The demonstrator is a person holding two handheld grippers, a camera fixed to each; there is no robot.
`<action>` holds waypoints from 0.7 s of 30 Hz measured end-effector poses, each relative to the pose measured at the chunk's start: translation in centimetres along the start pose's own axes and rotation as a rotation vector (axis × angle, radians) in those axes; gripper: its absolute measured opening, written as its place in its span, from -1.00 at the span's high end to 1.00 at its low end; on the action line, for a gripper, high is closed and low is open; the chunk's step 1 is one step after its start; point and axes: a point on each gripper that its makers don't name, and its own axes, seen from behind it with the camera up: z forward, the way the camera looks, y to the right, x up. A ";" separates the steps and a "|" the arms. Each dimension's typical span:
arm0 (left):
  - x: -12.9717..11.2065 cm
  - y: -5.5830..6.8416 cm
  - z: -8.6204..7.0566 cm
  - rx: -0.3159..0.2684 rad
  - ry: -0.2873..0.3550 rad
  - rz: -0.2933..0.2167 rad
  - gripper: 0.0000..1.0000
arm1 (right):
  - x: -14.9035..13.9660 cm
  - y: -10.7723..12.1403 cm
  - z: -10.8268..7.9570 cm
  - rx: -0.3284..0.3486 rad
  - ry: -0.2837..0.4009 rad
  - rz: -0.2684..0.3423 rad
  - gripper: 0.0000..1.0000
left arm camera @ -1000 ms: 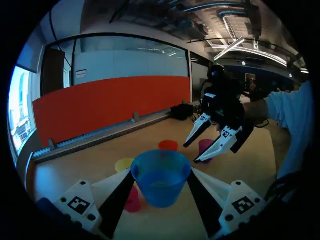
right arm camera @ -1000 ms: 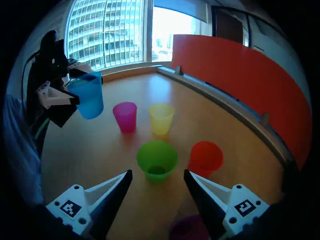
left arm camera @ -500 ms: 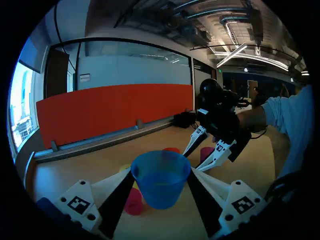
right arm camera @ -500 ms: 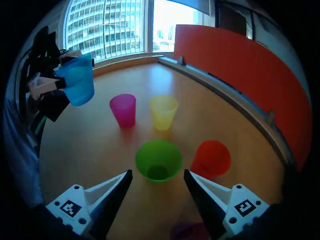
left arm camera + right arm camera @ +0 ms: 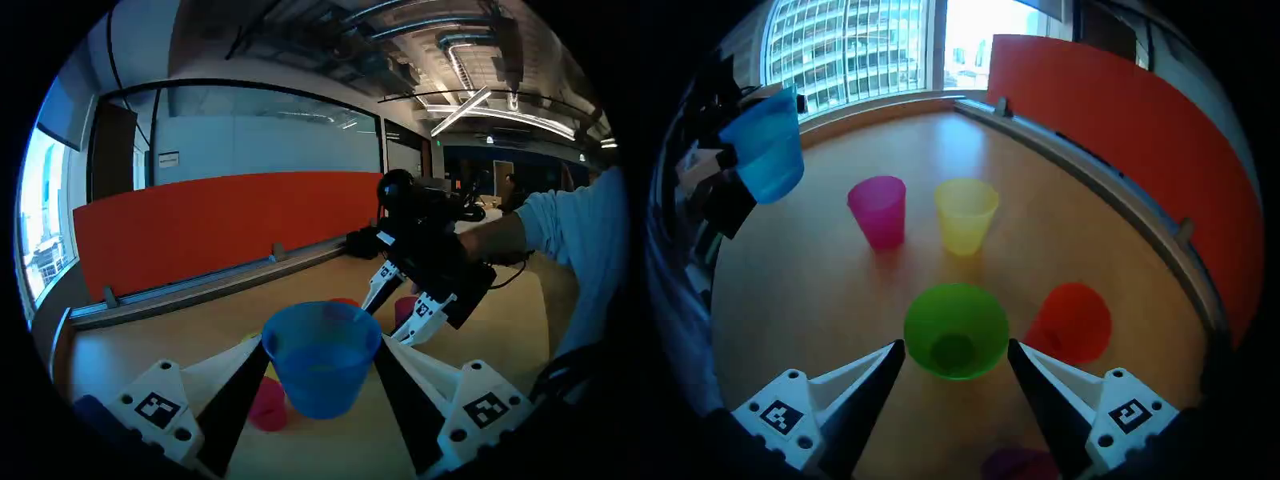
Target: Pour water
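Gripping the blue cup [image 5: 322, 356] by its sides, the left tool [image 5: 320, 346] is seen carrying it clear of the desk [image 5: 824, 296], with water in its lower part (the level is made out through the wall in the left gripper view). In the right gripper view the right tool [image 5: 954, 346] is shown spread wide over the green cup [image 5: 956, 332], with a red cup [image 5: 1072, 320] just beside it and a pink cup [image 5: 878, 208] and a yellow cup [image 5: 964, 212] side by side beyond. In the left gripper view that tool is seen raised above the desk on an arm in a light blue sleeve [image 5: 576, 232].
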 end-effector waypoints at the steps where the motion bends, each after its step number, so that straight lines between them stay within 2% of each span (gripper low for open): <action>1: 0.0 0.0 0.0 0.000 0.000 0.001 -0.74 | 0.1 0.0 0.1 -0.001 -0.002 0.001 -1.00; 17: -0.3 0.0 -0.9 0.001 0.000 0.004 -0.74 | 0.6 -0.3 1.1 -0.006 -0.015 0.004 -0.99; 21: -0.4 -0.2 -1.0 0.005 -0.001 0.004 -0.74 | 0.8 -0.5 1.3 0.003 -0.015 0.009 -0.90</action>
